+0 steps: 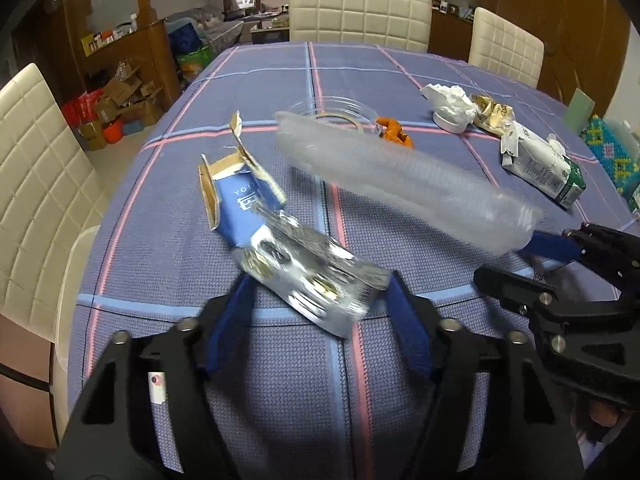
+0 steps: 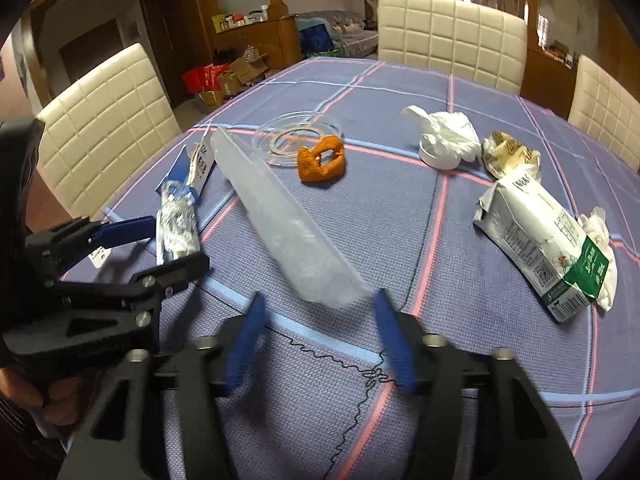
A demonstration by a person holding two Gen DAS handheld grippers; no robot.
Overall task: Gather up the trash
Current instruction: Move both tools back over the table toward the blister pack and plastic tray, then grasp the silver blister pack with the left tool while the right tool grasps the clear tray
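- Two tongs: left gripper (image 1: 320,280) has its fingers spread wide with one foil blister pack (image 1: 310,274) between them; whether they grip it is unclear.
- Right gripper (image 2: 318,312), spread wide, has one clear plastic sleeve (image 2: 288,224) at its tips.
- At 2 o'clock from it: one milk carton (image 2: 544,240), one white wad (image 2: 448,136).
- At 12: one orange peel (image 2: 322,160) on the tablecloth (image 2: 400,220).

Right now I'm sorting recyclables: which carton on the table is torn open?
The blue carton near the left gripper, with ragged cardboard flaps; the green-and-white milk carton is only crumpled.
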